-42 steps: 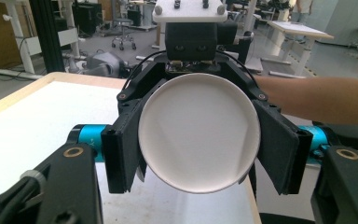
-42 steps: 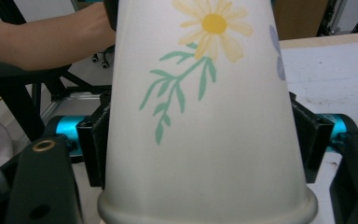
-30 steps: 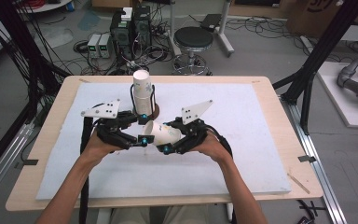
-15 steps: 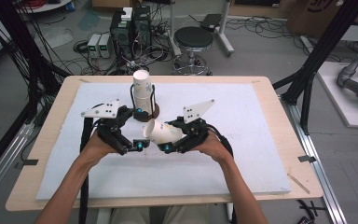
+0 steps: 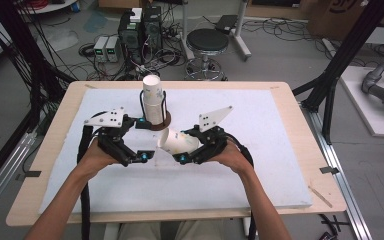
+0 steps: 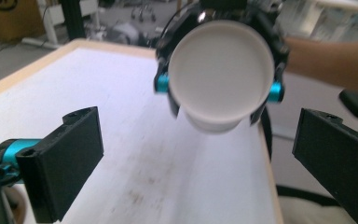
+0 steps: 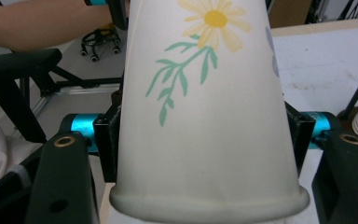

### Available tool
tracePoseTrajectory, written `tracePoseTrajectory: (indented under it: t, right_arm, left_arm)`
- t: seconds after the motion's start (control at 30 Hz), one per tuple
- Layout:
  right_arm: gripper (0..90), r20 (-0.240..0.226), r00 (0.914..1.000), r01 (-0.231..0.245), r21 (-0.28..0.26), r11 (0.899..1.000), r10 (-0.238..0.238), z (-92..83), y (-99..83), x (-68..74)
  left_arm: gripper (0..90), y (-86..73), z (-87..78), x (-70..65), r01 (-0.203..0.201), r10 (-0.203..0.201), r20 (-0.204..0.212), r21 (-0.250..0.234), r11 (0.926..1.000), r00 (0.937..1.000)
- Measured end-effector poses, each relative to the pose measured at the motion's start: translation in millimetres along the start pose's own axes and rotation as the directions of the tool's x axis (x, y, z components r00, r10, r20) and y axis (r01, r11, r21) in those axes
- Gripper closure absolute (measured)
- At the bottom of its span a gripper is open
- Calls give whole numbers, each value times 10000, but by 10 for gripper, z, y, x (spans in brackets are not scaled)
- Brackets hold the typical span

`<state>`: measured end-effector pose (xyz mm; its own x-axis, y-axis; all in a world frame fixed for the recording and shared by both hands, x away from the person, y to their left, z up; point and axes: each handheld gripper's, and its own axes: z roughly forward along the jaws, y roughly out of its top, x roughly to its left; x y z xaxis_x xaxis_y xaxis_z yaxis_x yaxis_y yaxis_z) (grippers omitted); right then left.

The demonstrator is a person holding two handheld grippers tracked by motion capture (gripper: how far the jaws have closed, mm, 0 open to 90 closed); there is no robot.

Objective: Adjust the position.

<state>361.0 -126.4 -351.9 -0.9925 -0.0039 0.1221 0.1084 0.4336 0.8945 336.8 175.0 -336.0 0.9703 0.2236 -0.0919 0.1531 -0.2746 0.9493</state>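
Paper cup [image 5: 177,141] lying sideways just in front of the cup stack [image 5: 152,102], clamped near its rim in the right gripper [image 5: 182,159], left gripper [image 5: 142,140] wide apart beside it; could crush from squeezing, or bump the stack over.

A white paper cup [image 5: 177,142] printed with a yellow daisy and green stem is being held on its side above the counter, near a taller upright stack of cups [image 5: 152,100].
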Motion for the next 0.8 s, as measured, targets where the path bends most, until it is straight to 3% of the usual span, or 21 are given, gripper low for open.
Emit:
tracePoseTrajectory:
  t: [0.2,0.43,0.53,0.6,0.63,0.67,0.7,0.8]
  right_arm:
    - [341,302,9995,7,522,9986,-23,-49,16,6]
    - [340,682,9975,62,1377,9905,-158,-104,68,13]
    - [340,761,9967,124,1800,9836,-265,-105,97,17]
    - [340,794,9964,116,2046,9788,-284,-98,110,17]
    - [340,810,9963,95,2169,9761,-277,-93,113,21]
    - [340,779,9964,142,2318,9727,-332,-83,117,17]
    - [340,796,9963,120,2538,9672,-333,-71,123,21]
    - [340,831,9957,132,3081,9513,-407,-35,142,23]
  left_arm:
    - [17,-5,-67,46,145,-95,-405,1253,9920,9991]
    - [17,25,-118,76,142,1,-558,2567,9664,9984]
    - [17,40,-115,91,120,87,-644,3154,9489,9979]
    - [17,49,-103,95,80,192,-719,3604,9328,9972]
    - [18,49,-87,88,33,304,-818,3830,9238,9962]
    - [18,56,-70,86,-142,559,-851,4282,9036,9948]
    - [17,59,-54,81,-105,554,-863,4513,8923,9947]
    - [17,65,-4,74,-27,494,-826,4893,8721,9954]
